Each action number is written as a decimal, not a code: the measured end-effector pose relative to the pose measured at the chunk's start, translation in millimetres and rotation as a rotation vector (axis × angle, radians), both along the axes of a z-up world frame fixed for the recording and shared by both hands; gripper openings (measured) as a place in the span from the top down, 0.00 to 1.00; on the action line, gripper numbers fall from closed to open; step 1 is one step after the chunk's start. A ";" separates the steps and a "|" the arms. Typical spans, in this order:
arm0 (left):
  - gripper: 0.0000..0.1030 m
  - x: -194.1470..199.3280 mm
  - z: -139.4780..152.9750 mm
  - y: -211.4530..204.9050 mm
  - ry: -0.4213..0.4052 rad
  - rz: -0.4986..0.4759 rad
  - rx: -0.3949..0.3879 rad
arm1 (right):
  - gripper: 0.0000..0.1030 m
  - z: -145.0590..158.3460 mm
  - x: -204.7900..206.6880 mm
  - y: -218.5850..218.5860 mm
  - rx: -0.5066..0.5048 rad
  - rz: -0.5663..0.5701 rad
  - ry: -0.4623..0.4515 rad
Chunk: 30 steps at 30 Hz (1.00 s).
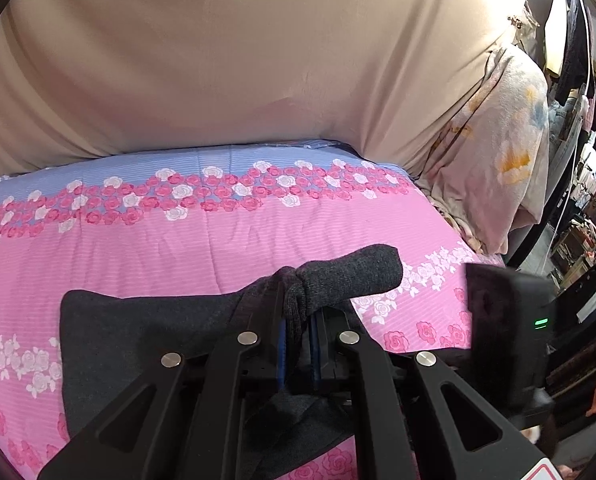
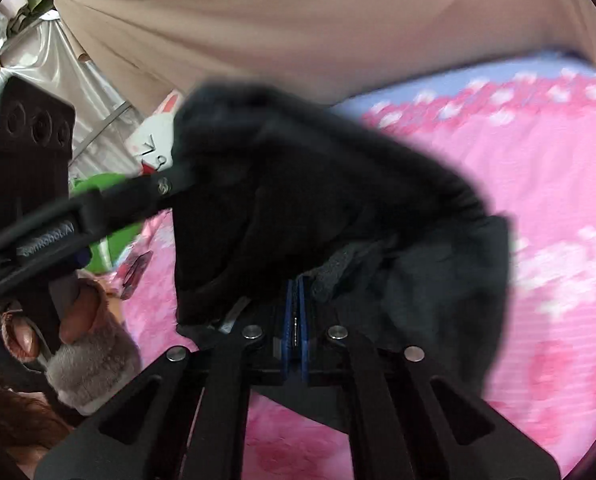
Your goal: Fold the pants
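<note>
Bunching at 12 o'clock, dark grey pants [image 1: 186, 320] are lying on pink bedspread [image 1: 178, 240], left gripper [image 1: 298, 320] pinching them, right gripper [image 2: 296, 304] closed, pillow [image 1: 497, 168] at 2 o'clock.

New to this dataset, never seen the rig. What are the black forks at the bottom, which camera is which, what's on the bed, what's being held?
No robot arm here: a person carries a hand-held two-finger gripper in each hand, each with a fisheye camera looking along its fingers.

The left wrist view shows the left gripper shut on a bunched part of the dark grey pants, which lie on a pink floral bedspread.

The right wrist view shows the right gripper, its blue pads together. Pants cloth hangs over it, but blur hides whether any is pinched. At the left edge of that view is the other gripper.

A beige cloth hangs behind the bed.
</note>
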<state>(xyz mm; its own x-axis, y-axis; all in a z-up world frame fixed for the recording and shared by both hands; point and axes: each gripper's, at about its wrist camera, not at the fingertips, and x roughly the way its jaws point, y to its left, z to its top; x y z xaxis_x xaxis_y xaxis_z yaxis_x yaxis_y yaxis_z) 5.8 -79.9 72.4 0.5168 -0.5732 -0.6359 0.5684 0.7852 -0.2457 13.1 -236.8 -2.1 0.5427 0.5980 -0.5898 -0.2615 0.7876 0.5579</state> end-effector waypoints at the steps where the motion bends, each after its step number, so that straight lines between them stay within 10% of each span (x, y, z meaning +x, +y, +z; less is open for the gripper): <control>1: 0.93 -0.6 -2.7 -2.2 0.008 -0.006 0.004 | 0.97 -12.5 5.9 -0.8 -0.039 -0.029 0.040; 6: 0.92 -12.4 -20.7 -14.0 0.041 -0.055 0.043 | 0.89 -14.9 -15.3 -31.6 -0.020 -0.105 0.071; 8: 0.88 -22.5 -32.4 -24.0 0.049 -0.092 0.070 | 0.66 -1.9 -35.0 -54.0 -0.052 -0.177 0.033; 13: 0.45 -44.5 -78.7 -58.2 0.147 -0.210 0.136 | 0.61 15.8 -71.6 -102.6 -0.080 -0.344 0.002; 16: 0.44 -59.4 -83.1 -57.5 0.138 -0.234 0.138 | 0.48 16.9 -70.7 -98.4 -0.082 -0.341 0.005; 19: 0.28 -68.1 -65.5 -30.8 0.092 -0.195 0.099 | 0.46 17.0 -50.6 -81.3 -0.074 -0.281 -0.005; 25: 0.27 -60.7 -43.6 46.3 0.040 0.011 0.076 | 0.39 0.1 11.8 -43.2 -0.185 -0.277 0.001; 27: 0.27 -53.0 -45.0 66.3 0.039 0.085 0.085 | 0.50 -9.3 27.6 -34.1 -0.218 -0.275 0.029; 29: 0.27 -46.3 -46.2 84.5 0.036 0.154 0.100 | 0.90 5.6 19.8 -28.5 -0.220 -0.258 -0.033; 30: 0.27 -44.3 -46.9 90.5 0.028 0.179 0.110 | 0.91 17.1 12.8 -29.9 -0.175 -0.249 -0.060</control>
